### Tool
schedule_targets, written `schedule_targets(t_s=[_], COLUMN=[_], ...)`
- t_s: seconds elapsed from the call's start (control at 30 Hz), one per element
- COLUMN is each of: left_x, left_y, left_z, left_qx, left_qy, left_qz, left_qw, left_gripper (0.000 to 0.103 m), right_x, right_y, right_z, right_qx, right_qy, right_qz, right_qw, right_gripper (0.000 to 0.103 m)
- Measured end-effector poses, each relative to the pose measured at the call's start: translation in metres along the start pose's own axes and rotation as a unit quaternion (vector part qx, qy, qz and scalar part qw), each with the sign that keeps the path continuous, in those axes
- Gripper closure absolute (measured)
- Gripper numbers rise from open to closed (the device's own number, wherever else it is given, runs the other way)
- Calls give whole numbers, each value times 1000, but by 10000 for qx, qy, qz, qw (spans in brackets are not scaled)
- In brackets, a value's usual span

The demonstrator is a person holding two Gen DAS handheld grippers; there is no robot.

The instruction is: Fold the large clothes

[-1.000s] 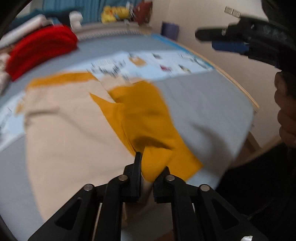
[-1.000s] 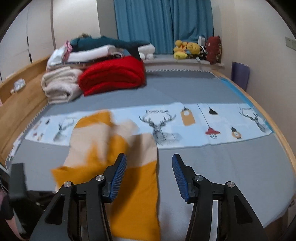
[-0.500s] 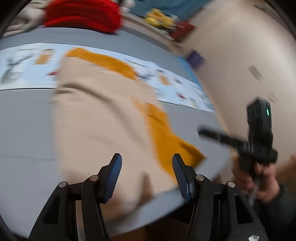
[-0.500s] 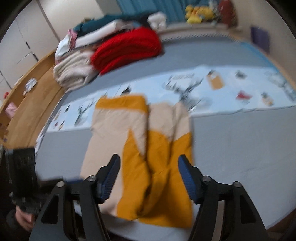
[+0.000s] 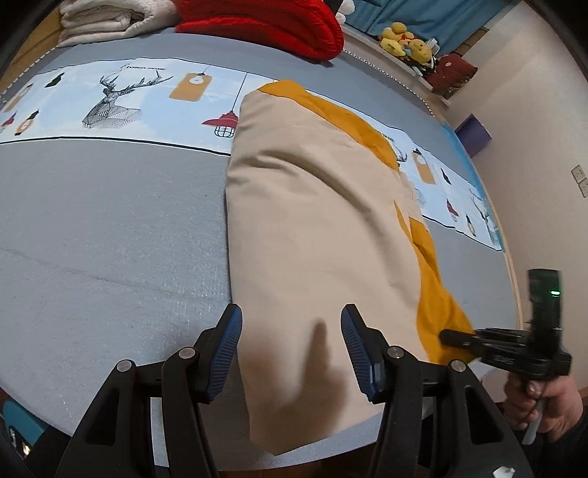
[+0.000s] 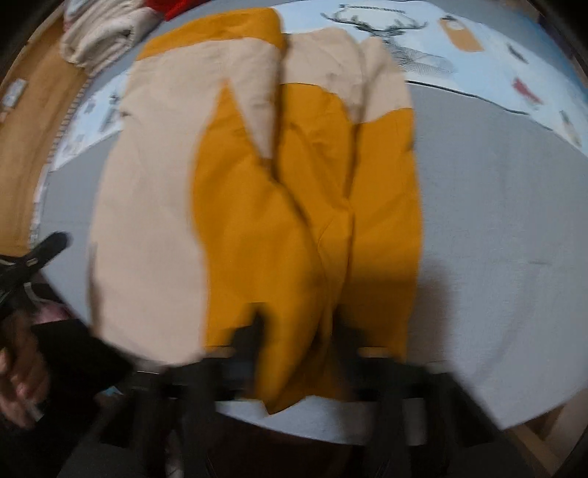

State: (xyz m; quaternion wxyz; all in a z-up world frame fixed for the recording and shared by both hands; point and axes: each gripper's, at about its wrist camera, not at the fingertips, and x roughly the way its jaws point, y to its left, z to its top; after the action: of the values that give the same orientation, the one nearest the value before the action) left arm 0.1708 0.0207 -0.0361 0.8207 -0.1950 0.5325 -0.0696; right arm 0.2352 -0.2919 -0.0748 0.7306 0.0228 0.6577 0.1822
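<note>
Garment: a large beige and mustard garment (image 5: 323,220) is lying on the bed (image 5: 110,239), folded lengthwise, with its near end hanging a little over the bed's front edge.
Garment colours: seen from the left wrist, the beige side is facing up and the mustard part is showing along the garment's right edge; seen from the right wrist, the mustard folds (image 6: 312,220) are lying in the middle of the garment.
Right claw: the right claw (image 6: 294,353) is blurred, standing at the near mustard end of the garment; its jaws have just been closing and are now pressed together on a fold of the mustard cloth.
Right claw, other view: it (image 5: 452,336) is touching the garment's mustard corner, with a hand (image 5: 544,400) holding its handle.
Left claw: the left claw (image 5: 290,349) is hovering over the garment's near beige end; its jaws are standing spread and are gripping nothing.
Bed cover: a printed band with deer and lamps (image 5: 117,99) is crossing the bed under the garment's far end.
Beyond the garment: a red folded blanket (image 5: 264,22) and white folded bedding (image 5: 110,18) are lying at the far side of the bed.
</note>
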Motion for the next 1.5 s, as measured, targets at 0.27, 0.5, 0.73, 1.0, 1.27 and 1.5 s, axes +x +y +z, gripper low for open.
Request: schedule_targets(t_s=[0.27, 0.5, 0.73, 1.0, 1.27, 1.5], left_x=[11, 46, 45, 56, 2, -86], left_y=[-11, -27, -33, -34, -51, -61], left_z=[0, -15, -24, -50, -80, -109], left_qx=[218, 773, 1220, 1811, 2298, 1612], left_qy=[108, 822, 950, 1130, 14, -1565], left_qz=[84, 265, 453, 694, 1652, 1474], left_qw=[9997, 9933, 9869, 9745, 9591, 9632], left_gripper=[52, 48, 55, 48, 46, 11], right_x=[-60, -36, -14, 3, -14, -117], right_y=[-53, -80, -79, -70, -76, -45], right_z=[-22, -40, -30, -32, -58, -121], right_qx=[605, 543, 393, 29, -62, 587], right_qy=[-893, -376, -111, 304, -235, -2821], right_qz=[697, 108, -143, -391, -2053, -1866], right_qw=[9917, 9978, 9991, 9988, 9784, 9392], right_gripper=[94, 94, 92, 87, 80, 57])
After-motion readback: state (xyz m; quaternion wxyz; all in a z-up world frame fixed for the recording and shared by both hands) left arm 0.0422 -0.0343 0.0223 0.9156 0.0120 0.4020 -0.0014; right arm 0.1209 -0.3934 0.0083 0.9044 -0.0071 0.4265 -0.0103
